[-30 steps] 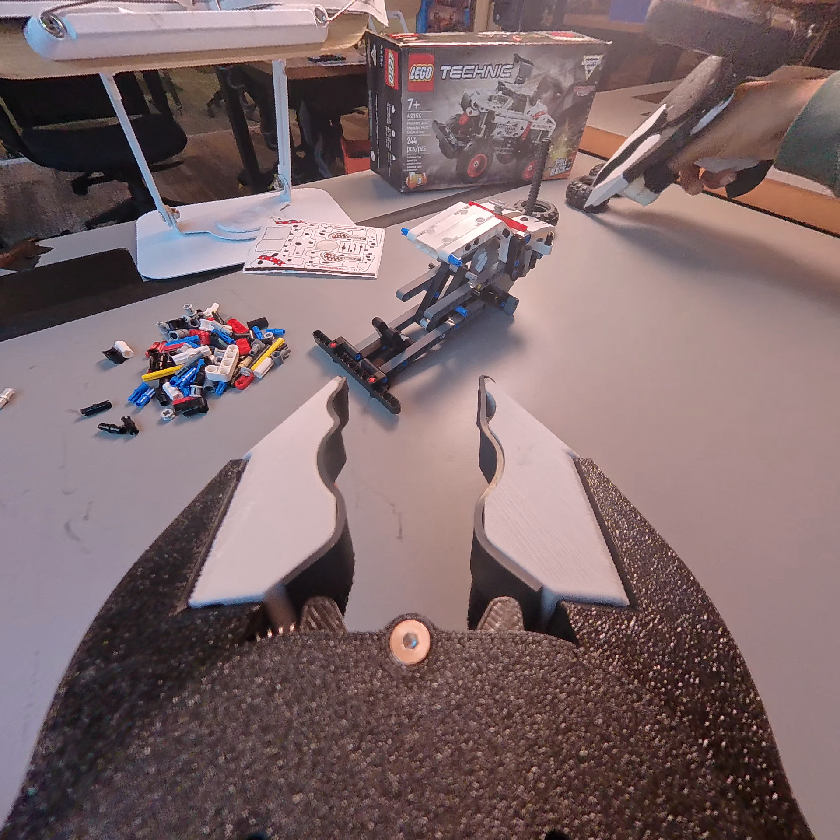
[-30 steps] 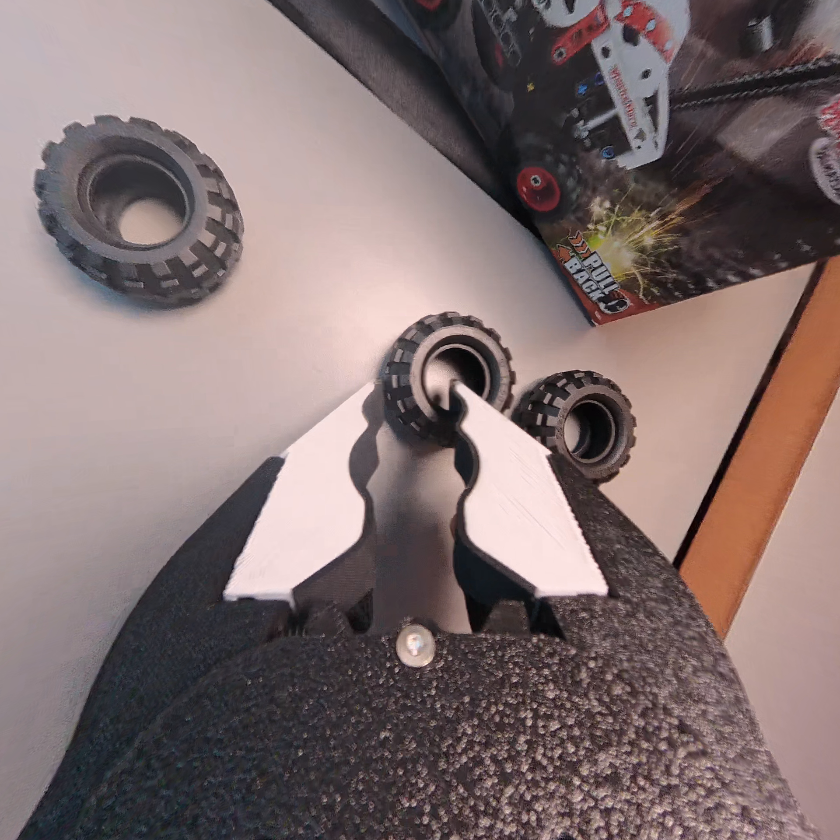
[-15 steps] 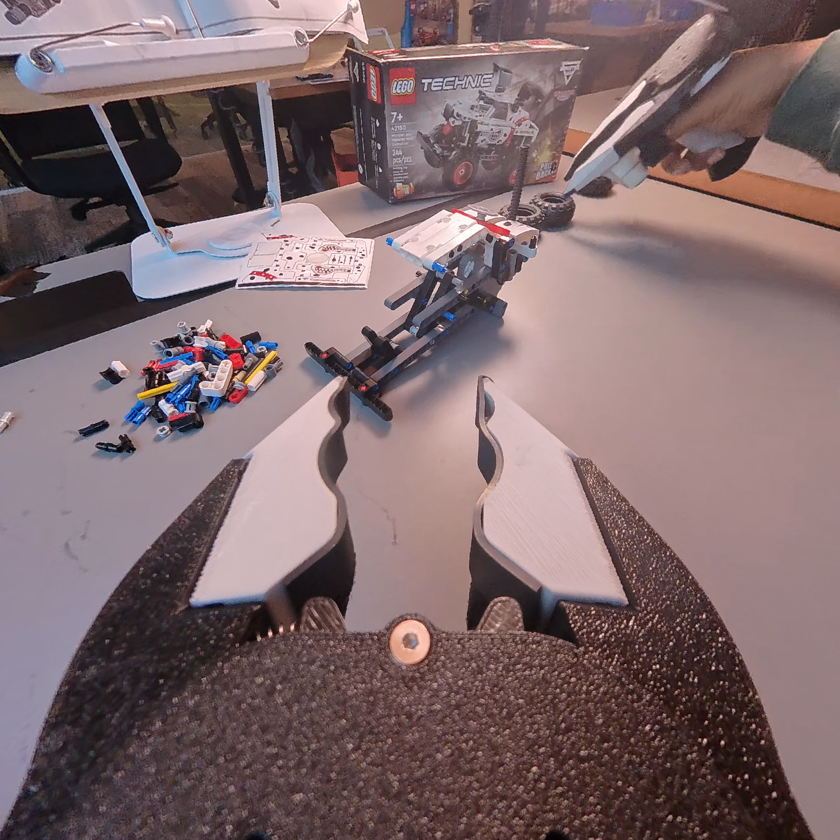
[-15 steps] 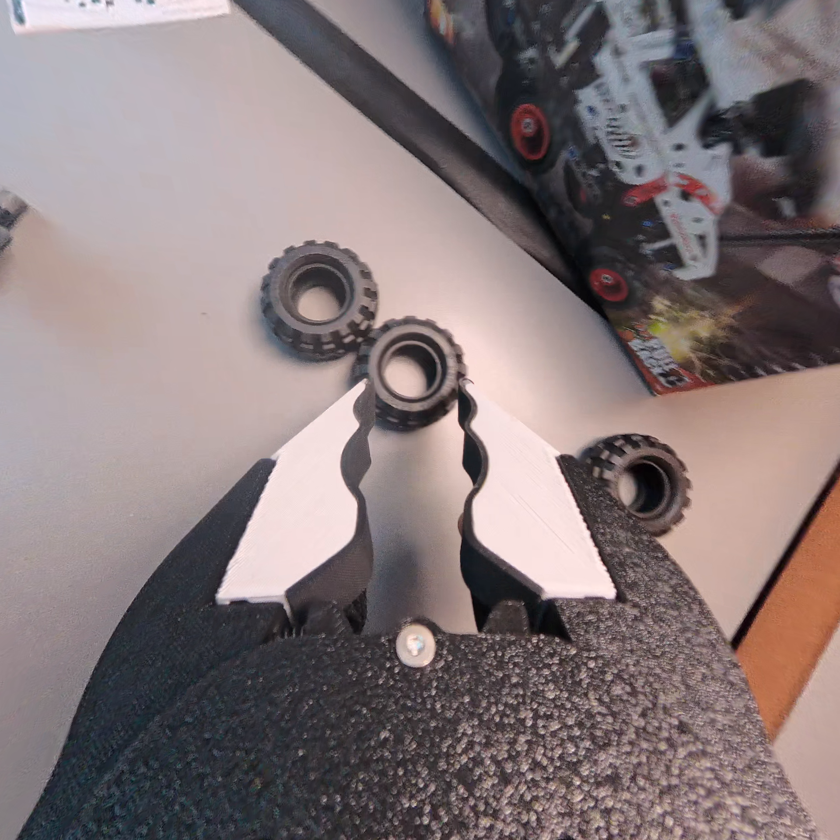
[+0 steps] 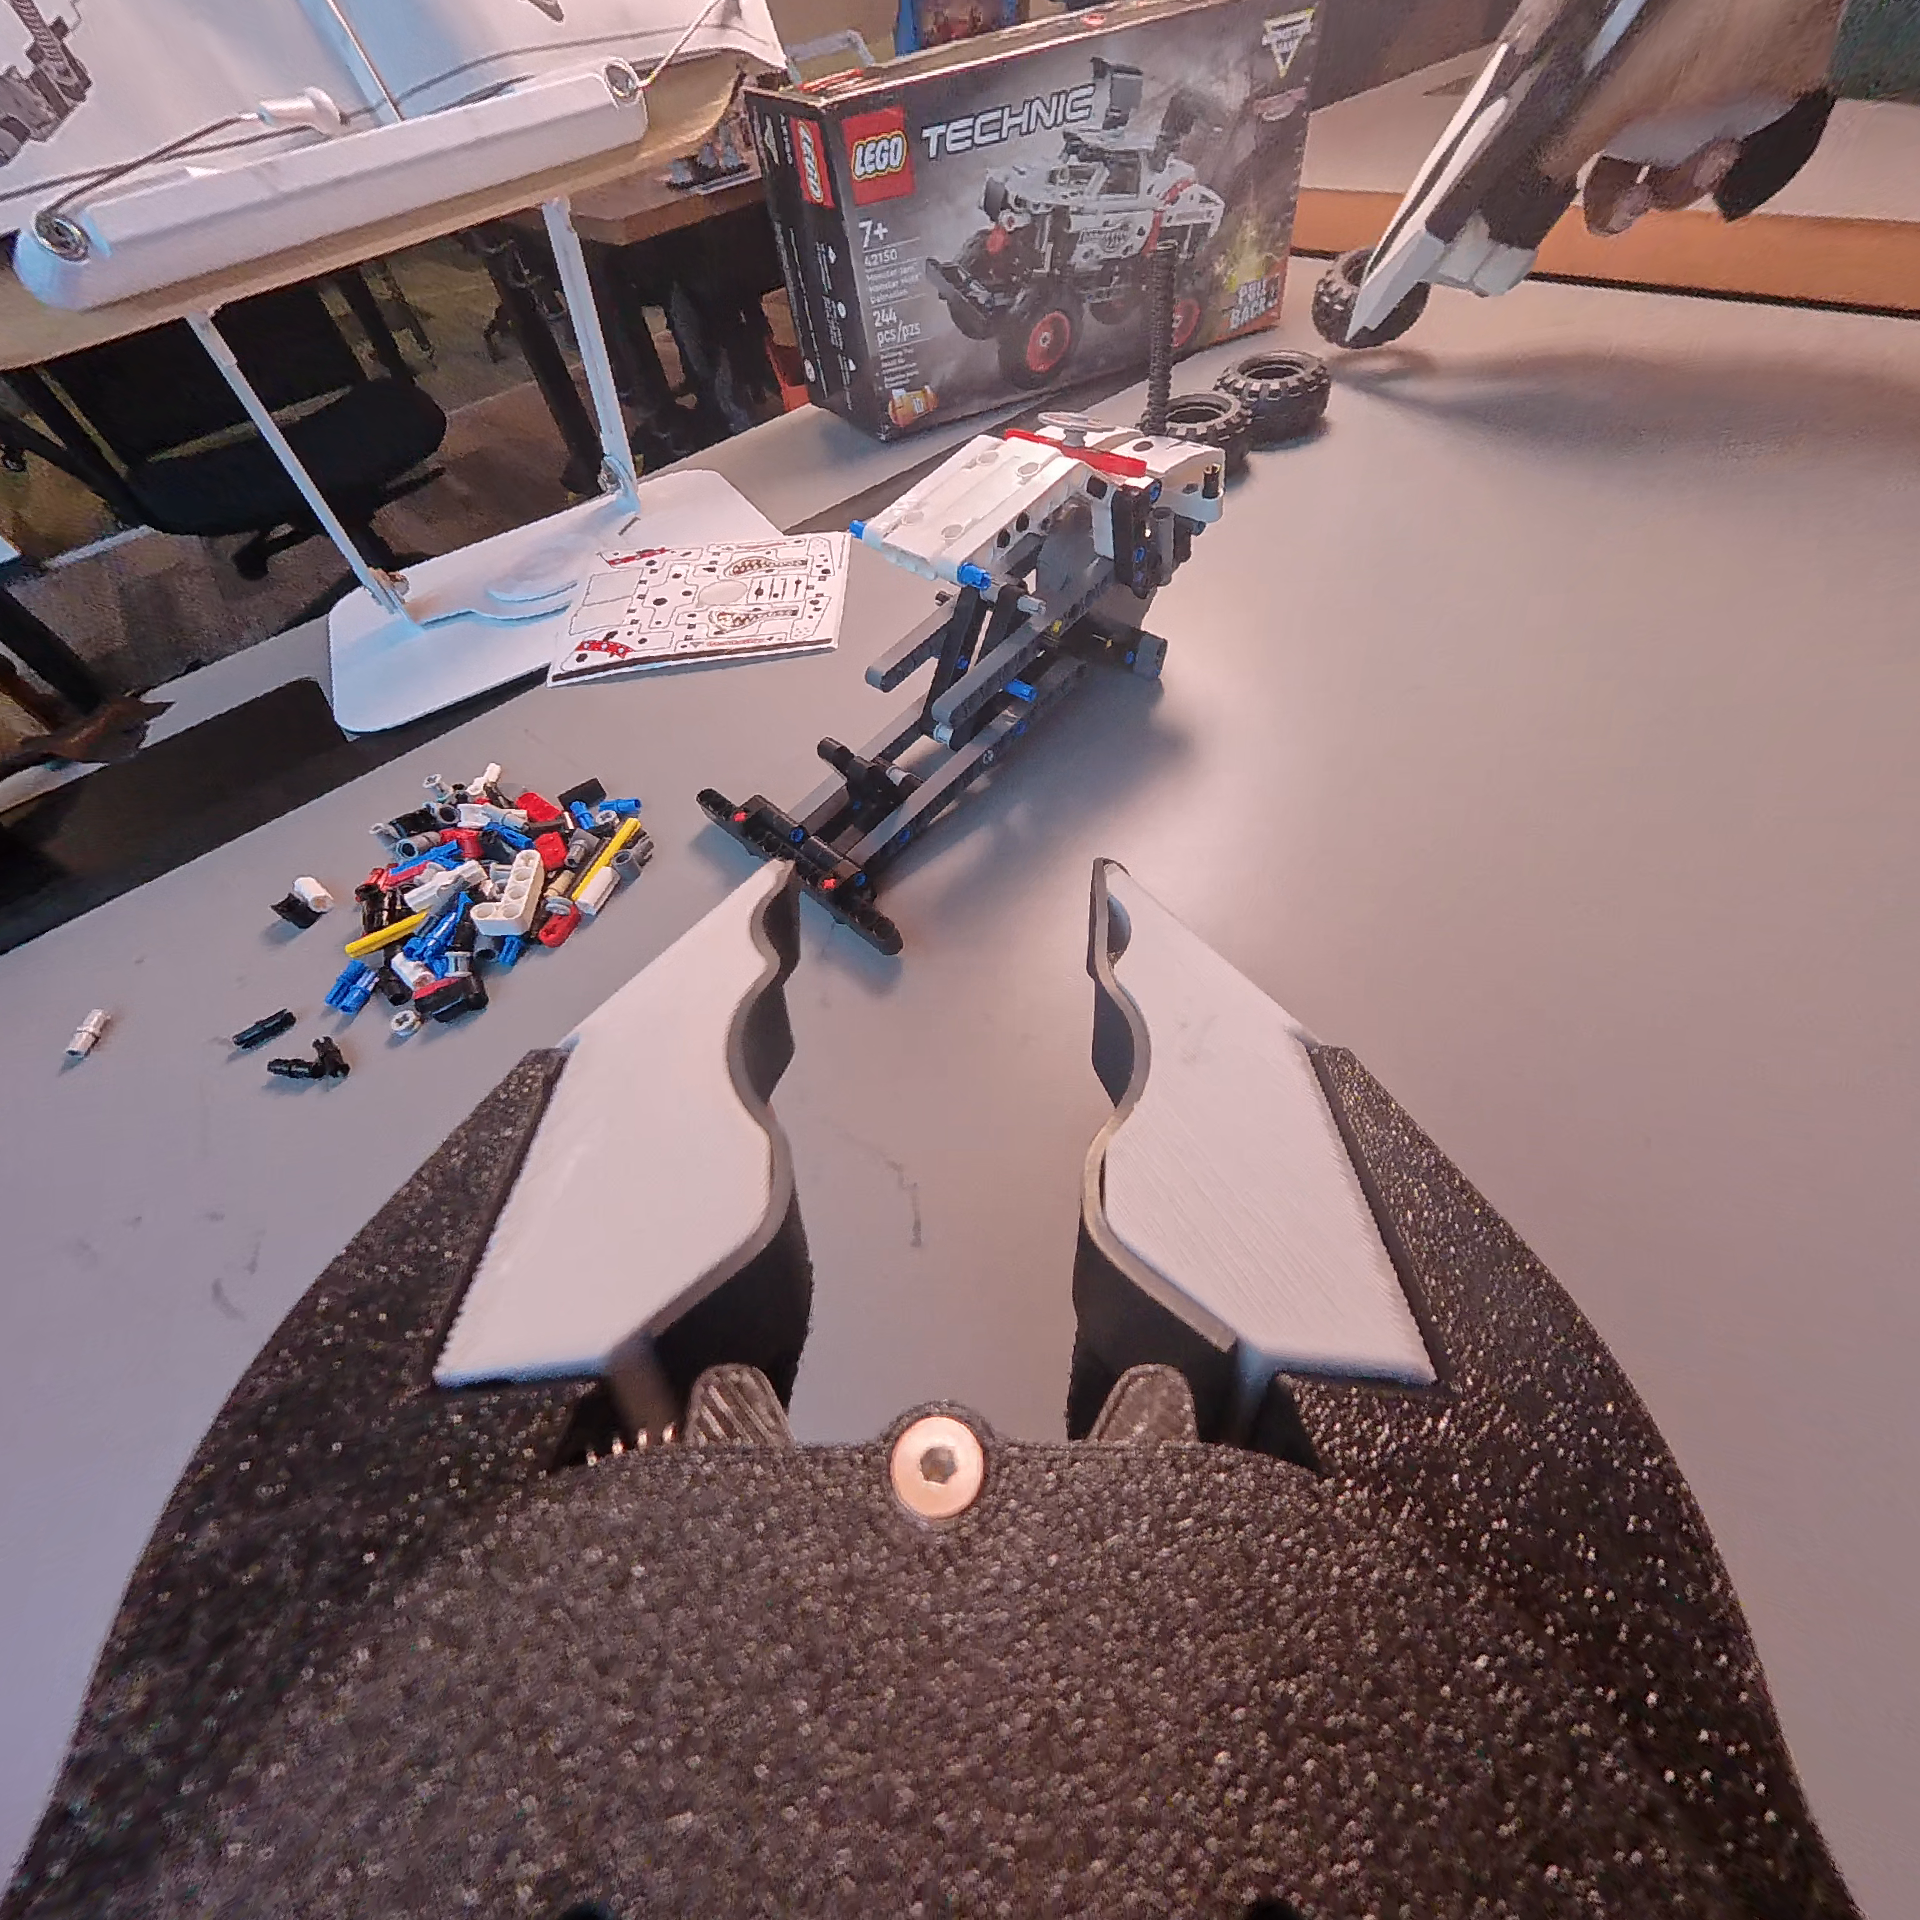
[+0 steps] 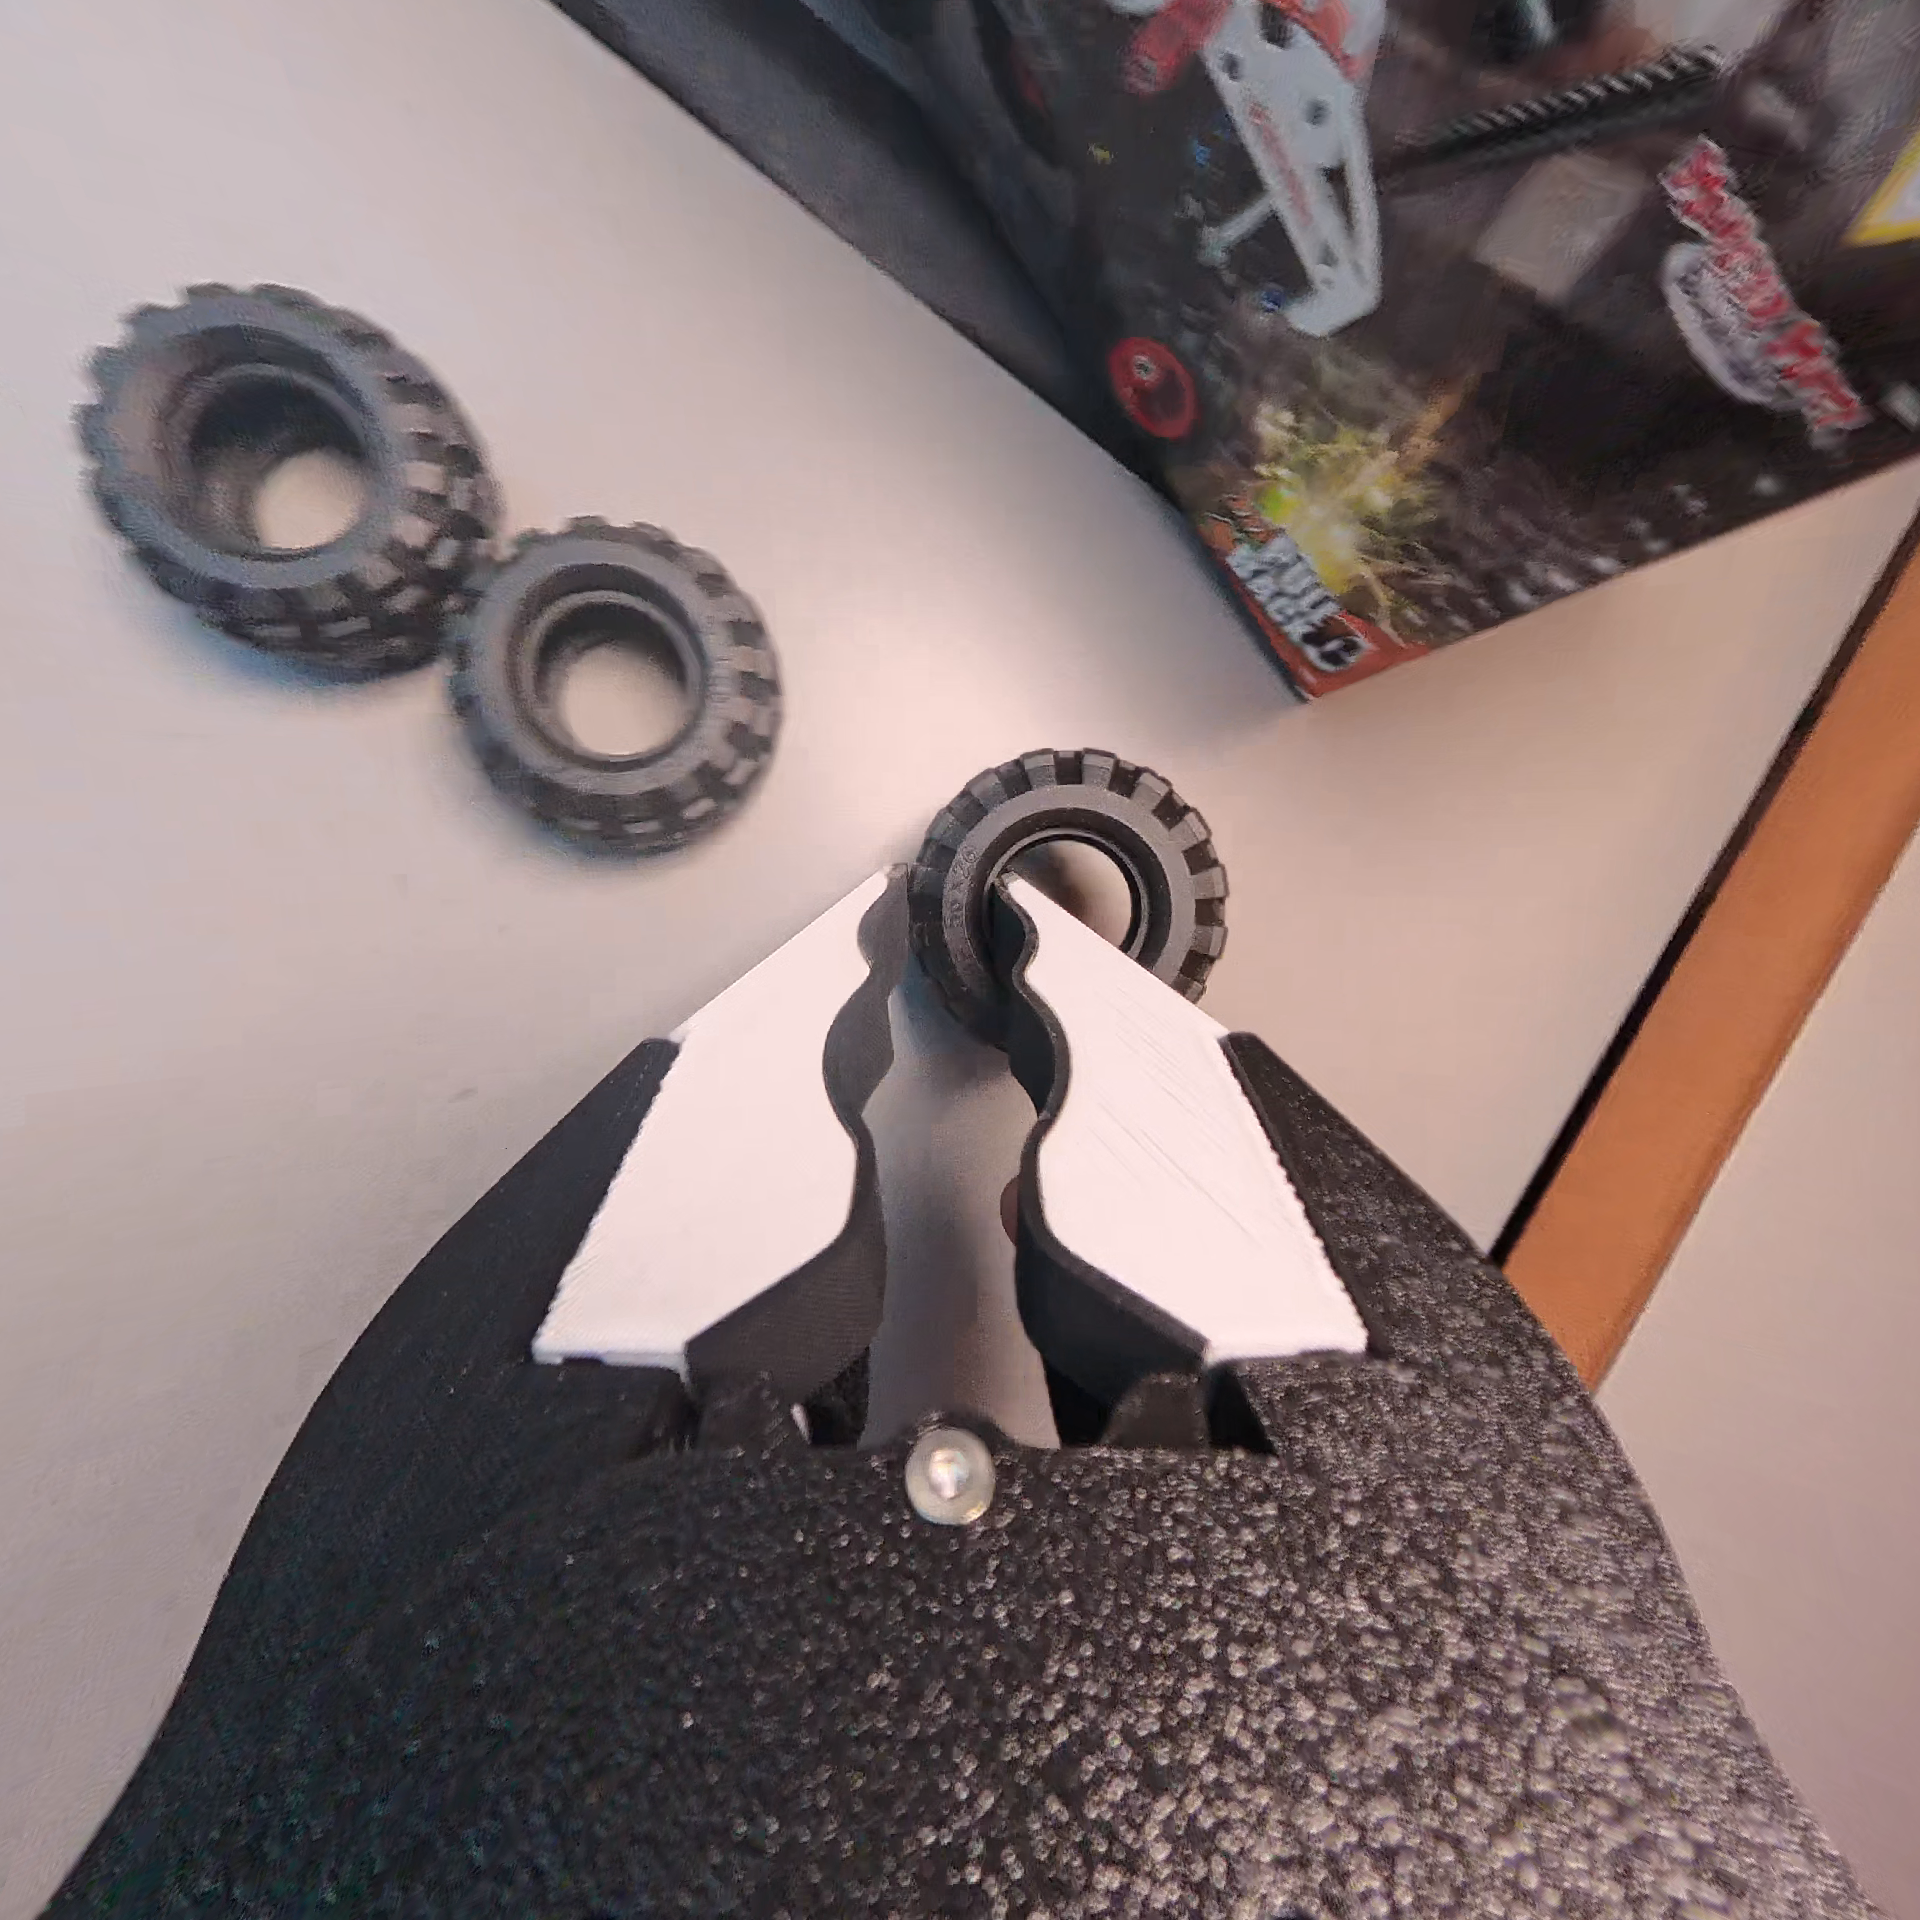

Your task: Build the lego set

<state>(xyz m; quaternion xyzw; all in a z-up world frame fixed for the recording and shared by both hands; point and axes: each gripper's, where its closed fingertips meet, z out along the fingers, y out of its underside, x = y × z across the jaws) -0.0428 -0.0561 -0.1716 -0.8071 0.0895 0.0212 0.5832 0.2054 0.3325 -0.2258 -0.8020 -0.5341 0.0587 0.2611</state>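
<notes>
Above table (image 6: pixel 312 1039), tyre (image 6: pixel 1070 873) in right gripper (image 6: pixel 951 894)

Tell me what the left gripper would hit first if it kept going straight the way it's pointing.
Probably the partly built lego chassis: its black front bar lies just past the open left gripper, by the left fingertip. Depth is hard to judge; bare table lies between the tips.
</notes>
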